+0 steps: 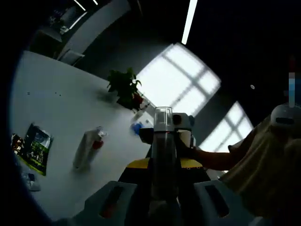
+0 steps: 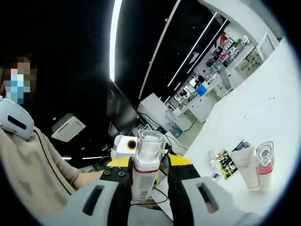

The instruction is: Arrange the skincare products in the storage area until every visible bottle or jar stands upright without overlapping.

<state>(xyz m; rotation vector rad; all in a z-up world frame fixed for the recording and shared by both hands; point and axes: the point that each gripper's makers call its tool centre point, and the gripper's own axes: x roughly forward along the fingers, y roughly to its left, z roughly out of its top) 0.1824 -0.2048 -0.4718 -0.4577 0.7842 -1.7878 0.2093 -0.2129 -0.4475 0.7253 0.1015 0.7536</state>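
In the left gripper view, the left hand-held gripper (image 1: 164, 188) is squeezing a tall dark bottle (image 1: 163, 155) with a clear cap, lifted up off the white bench (image 1: 61, 108). Far to the left on the bench a white tube with a red part (image 1: 88, 148) looks like it is lying down, so it is not upright yet. Near the left edge are a green packet (image 1: 36, 148) and a small thing that is too blurry to name. A green plant (image 1: 124, 87) sits far back. This view is very dark, so labels cannot be read. In the right gripper view, the right hand-held gripper (image 2: 147, 193) is squeezing a white bottle (image 2: 145, 172) with a red band and clear cap, also up in the air. On the right, a white tube (image 2: 245, 165) and a pink-capped bottle (image 2: 265, 165) stand up side by side, very close. A small clear bottle (image 2: 212, 162) and a dark packet (image 2: 226, 164) sit just left of them. I think two are set and both held bottles still need placing.
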